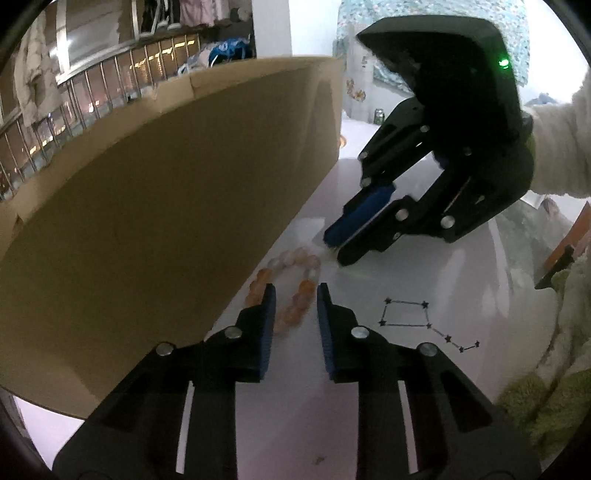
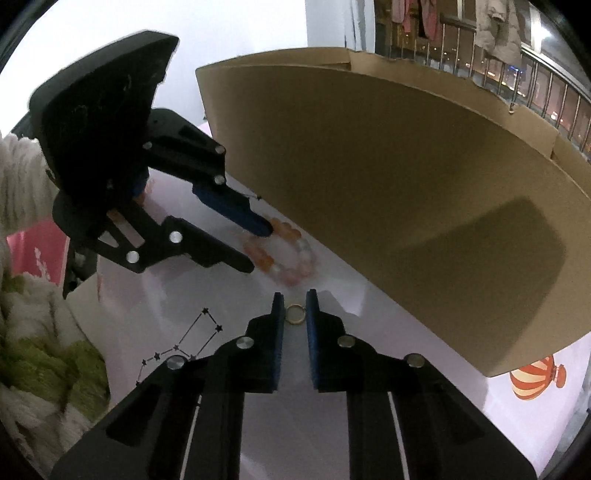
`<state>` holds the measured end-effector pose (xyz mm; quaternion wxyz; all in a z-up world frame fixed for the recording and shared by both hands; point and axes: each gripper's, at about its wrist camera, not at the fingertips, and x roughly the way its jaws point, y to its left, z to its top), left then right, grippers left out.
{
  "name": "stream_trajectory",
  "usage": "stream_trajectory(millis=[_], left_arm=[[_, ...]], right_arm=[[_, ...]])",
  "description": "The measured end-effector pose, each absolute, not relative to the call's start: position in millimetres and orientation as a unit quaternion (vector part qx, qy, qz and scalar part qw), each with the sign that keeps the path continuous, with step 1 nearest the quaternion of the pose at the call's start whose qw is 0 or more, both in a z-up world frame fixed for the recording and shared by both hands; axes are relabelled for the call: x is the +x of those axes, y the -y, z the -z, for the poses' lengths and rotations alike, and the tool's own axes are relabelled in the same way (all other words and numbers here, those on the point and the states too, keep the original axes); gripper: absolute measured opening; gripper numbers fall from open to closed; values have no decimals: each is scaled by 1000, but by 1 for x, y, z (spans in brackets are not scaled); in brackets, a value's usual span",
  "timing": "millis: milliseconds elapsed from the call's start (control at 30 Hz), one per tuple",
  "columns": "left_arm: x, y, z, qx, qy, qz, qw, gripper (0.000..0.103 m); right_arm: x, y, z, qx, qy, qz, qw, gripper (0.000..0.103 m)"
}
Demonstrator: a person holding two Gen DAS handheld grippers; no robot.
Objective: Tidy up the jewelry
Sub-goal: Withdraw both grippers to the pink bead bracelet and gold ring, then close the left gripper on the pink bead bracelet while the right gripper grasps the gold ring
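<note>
Two pieces, bracelet [image 2: 284, 254] and ring [image 2: 295, 314], lie on the table [image 2: 295, 424] beside the box [image 2: 388, 206]; nothing looks stowed. Your left gripper [image 1: 295, 291] straddles the bracelet, jaws narrowly apart; your right gripper [image 2: 295, 295] brackets the ring, not yet pinched.

You face a glossy white tabletop [image 1: 406, 280] printed with a black star constellation [image 1: 424, 325] and an orange hot-air balloon [image 2: 537, 380], a white wall [image 2: 240, 29] behind, metal railing [image 1: 74, 99] with hanging clothes [image 2: 495, 29], dim night lights outside.

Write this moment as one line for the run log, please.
left gripper: open over bead bracelet | right gripper: open around gold ring | cardboard box: beside both
</note>
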<state>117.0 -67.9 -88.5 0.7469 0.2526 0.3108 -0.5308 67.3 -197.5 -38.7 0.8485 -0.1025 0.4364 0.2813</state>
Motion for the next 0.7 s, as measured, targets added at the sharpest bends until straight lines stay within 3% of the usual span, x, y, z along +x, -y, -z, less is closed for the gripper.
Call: stream_trajectory(millis=[167, 700], left_arm=[[117, 67, 89, 257, -319, 528, 744, 9], [85, 36, 86, 232, -351, 475, 773, 9]], right_arm=[[61, 197, 39, -101, -438, -276, 850, 11], [24, 206, 44, -33, -433, -212, 876, 11]])
